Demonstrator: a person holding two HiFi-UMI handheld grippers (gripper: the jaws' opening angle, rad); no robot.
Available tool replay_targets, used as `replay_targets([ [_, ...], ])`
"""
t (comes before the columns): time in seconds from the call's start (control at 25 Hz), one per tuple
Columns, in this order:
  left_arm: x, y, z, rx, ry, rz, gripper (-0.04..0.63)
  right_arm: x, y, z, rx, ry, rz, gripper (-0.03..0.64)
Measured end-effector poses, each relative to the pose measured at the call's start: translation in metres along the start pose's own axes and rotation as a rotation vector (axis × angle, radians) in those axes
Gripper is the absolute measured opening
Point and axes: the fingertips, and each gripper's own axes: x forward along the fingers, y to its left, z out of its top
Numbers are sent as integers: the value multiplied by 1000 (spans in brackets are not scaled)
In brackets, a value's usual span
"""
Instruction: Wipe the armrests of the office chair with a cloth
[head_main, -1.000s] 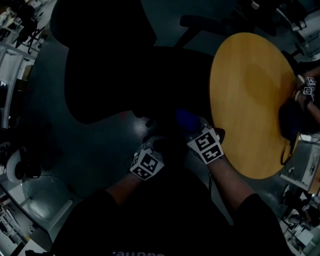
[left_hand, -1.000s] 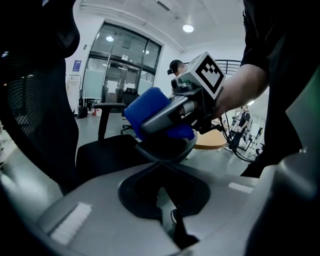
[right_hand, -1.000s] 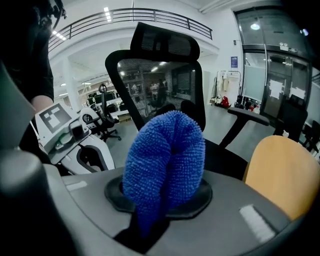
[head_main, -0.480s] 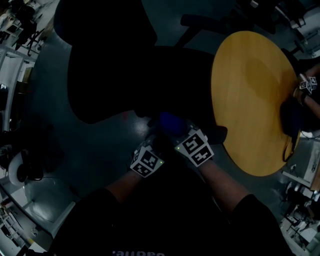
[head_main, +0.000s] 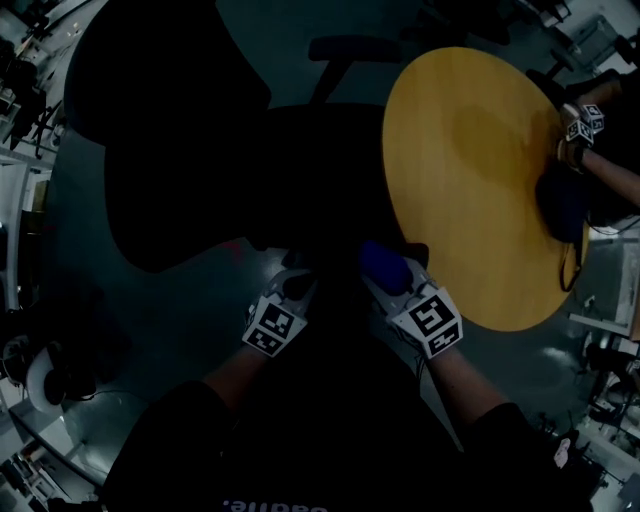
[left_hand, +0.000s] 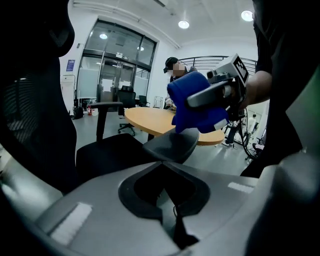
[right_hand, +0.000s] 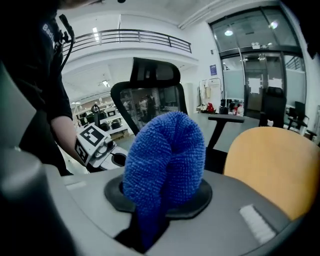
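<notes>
Wiping under way: a person stands over an office chair (head_main: 200, 150). The right gripper (head_main: 392, 278) has its fingers (left_hand: 206, 96) clamped on a bunched blue cloth (right_hand: 165, 160). It holds the bundle down on the near armrest (left_hand: 170, 144), where it appears to touch the pad, as a wiping pass needs. The left gripper (left_hand: 161, 167) sits at the armrest's opposite end, fingers drawn together on nothing. It is probably kept out of the cloth's path, or is ready to steady the chair. A round yellow table (head_main: 470, 180) stands just beyond the armrest. Compared with half a second earlier, the cloth has slid along the armrest toward its table-side end. The grippers, then almost side by side, are now farther apart, and the left one has barely shifted.
</notes>
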Motion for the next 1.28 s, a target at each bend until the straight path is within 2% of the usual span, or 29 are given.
replay_targets([
  [0.32, 0, 3, 4, 38, 31, -16, 14, -77, -73, -35, 50, -32, -272, 106],
  [0.52, 6, -5, 9, 66, 51, -35, 14, -99, -100, -73, 67, 24, -359, 106],
  [0.64, 8, -6, 10, 67, 62, -36, 14, -92, -97, -93, 93, 45, -351, 106],
  [0.84, 10, -8, 10, 65, 69, -37, 14, -68, -68, -103, 99, 62, -276, 107],
  [1.28, 10, -9, 10, 41, 40, -45, 14, 0, 4, -66, 23, 50, -84, 107],
])
